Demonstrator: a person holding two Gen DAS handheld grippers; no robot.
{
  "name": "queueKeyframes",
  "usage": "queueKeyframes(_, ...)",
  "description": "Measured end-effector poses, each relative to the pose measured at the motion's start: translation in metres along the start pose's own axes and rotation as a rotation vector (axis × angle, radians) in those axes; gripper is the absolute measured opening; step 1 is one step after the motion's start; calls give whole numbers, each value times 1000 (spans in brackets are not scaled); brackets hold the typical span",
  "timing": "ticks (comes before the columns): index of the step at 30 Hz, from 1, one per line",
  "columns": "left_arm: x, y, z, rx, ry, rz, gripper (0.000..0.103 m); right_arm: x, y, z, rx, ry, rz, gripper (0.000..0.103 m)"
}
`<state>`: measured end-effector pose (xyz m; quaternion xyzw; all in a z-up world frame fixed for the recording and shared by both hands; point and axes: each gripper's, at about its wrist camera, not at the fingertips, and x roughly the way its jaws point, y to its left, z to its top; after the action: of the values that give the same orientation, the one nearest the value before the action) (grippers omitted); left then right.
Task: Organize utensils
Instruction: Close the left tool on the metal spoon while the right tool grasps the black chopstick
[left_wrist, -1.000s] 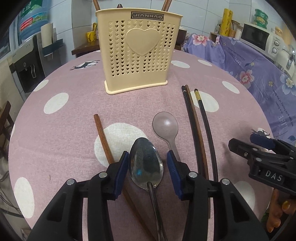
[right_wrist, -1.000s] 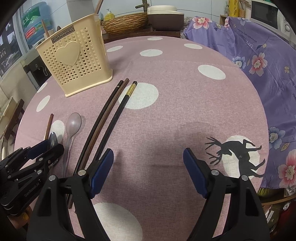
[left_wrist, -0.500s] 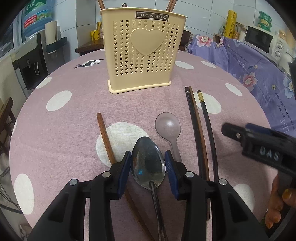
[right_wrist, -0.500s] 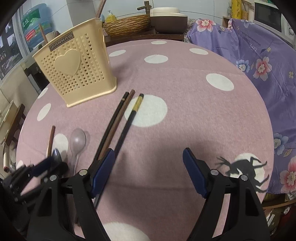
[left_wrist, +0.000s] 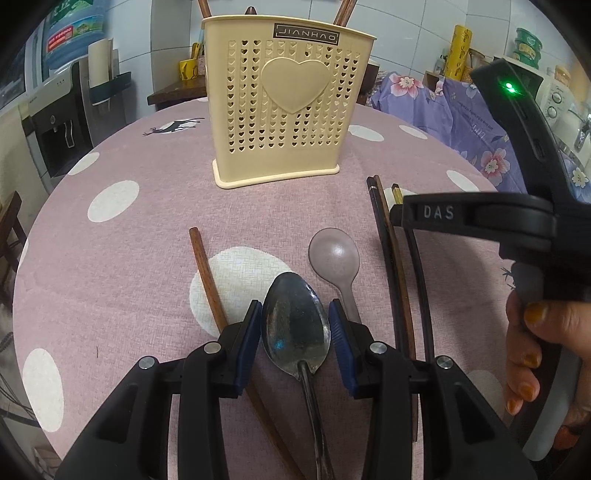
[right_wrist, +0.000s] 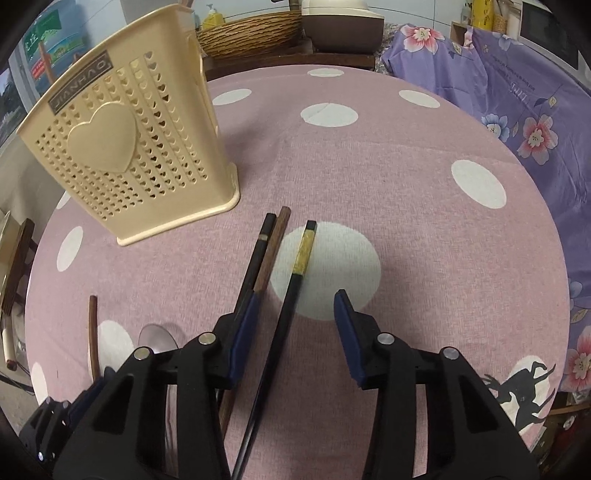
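Utensils (left_wrist: 294, 328) on dotted pink tablecloth (left_wrist: 147, 229); left tool (left_wrist: 294, 326) clasping spoon bowl, right tool (right_wrist: 295, 325) closing, chopstick (right_wrist: 291, 295) between.

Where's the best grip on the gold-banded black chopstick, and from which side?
Take the gold-banded black chopstick on its dark shaft just below the gold band, from above, with the pads across its width. It lies flat on the tablecloth, apart from the two chopsticks on its left. The right gripper already straddles it, jaws closing, not yet touching.

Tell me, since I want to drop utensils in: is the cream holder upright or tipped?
Upright. The cream holder stands flat on its base on the tablecloth, with stick ends poking from its open top.
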<state>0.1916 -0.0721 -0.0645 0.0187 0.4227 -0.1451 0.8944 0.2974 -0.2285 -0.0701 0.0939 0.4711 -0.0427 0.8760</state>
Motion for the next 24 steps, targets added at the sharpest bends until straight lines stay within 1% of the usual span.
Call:
queueKeyframes(4, 0, 1, 0, 1, 4, -6, 38, 4, -4, 7, 46, 21, 38, 35)
queueKeyframes(8, -1, 5, 1, -9, 6, -7, 38, -1, -14, 3, 103, 8, 63, 34)
queueKeyframes(10, -1, 6, 1, -14, 5, -9, 38, -3, -14, 2, 94, 1, 47, 33)
queueKeyframes(13, 0, 4, 1, -12, 5, -6, 38, 0, -11, 3, 81, 19, 47, 30)
queueKeyframes(17, -1, 2, 1, -6, 11, -1, 38, 4, -3, 5, 40, 5, 3, 29)
queueKeyframes(19, 0, 2, 1, -6, 14, 2, 39, 7, -2, 8, 32, 1, -14, 26)
queueKeyframes(21, 1, 0, 2, 2, 20, 5, 43, 9, -2, 11, 23, -3, -32, 25)
queueKeyframes(23, 2, -3, 2, 12, 30, 12, 52, 11, 1, 13, 10, -7, -48, 25)
queueKeyframes(24, 2, -4, 3, 15, 34, 18, 52, 12, 2, 14, 3, -9, -56, 24)
